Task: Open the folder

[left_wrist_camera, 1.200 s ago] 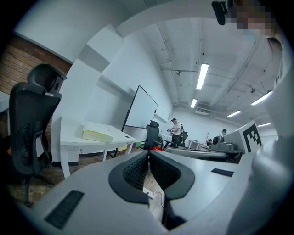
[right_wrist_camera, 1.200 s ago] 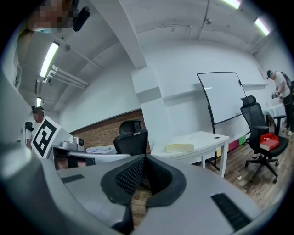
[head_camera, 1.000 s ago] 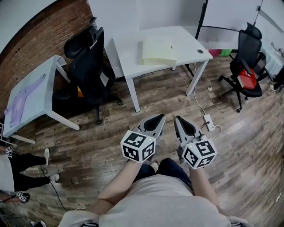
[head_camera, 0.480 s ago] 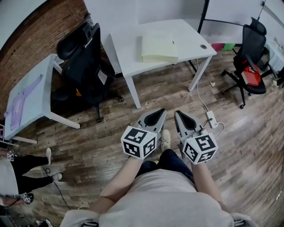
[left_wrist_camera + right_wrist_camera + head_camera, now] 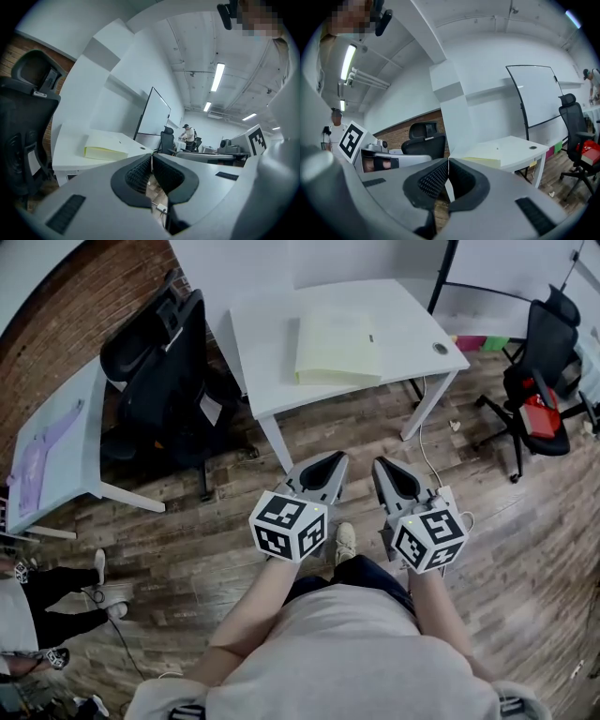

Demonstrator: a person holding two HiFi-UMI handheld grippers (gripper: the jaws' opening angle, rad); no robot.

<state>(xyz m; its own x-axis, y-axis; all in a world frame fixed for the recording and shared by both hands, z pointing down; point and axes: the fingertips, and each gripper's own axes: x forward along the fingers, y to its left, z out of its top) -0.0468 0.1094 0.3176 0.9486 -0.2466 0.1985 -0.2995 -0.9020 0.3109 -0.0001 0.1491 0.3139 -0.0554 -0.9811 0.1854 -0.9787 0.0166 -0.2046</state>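
Observation:
A pale yellow folder (image 5: 337, 347) lies closed on the white table (image 5: 272, 362) ahead; it also shows in the left gripper view as the folder (image 5: 105, 149) and in the right gripper view as the folder (image 5: 487, 161). My left gripper (image 5: 339, 458) and right gripper (image 5: 378, 465) are held side by side over the wooden floor, short of the table's front edge. Both are shut with nothing between their jaws. In the gripper views the left gripper (image 5: 151, 155) and the right gripper (image 5: 448, 160) point toward the table.
A black office chair (image 5: 164, 381) stands left of the table, with another white table (image 5: 56, 442) beyond it. A second black chair (image 5: 548, 381) with a red item is at the right. A power strip and cable (image 5: 427, 460) lie on the floor. A person's legs (image 5: 56, 596) show at lower left.
Both grippers and the head have moved forward toward the white table; the table and folder now sit nearer and larger in view. The jaws stay shut.

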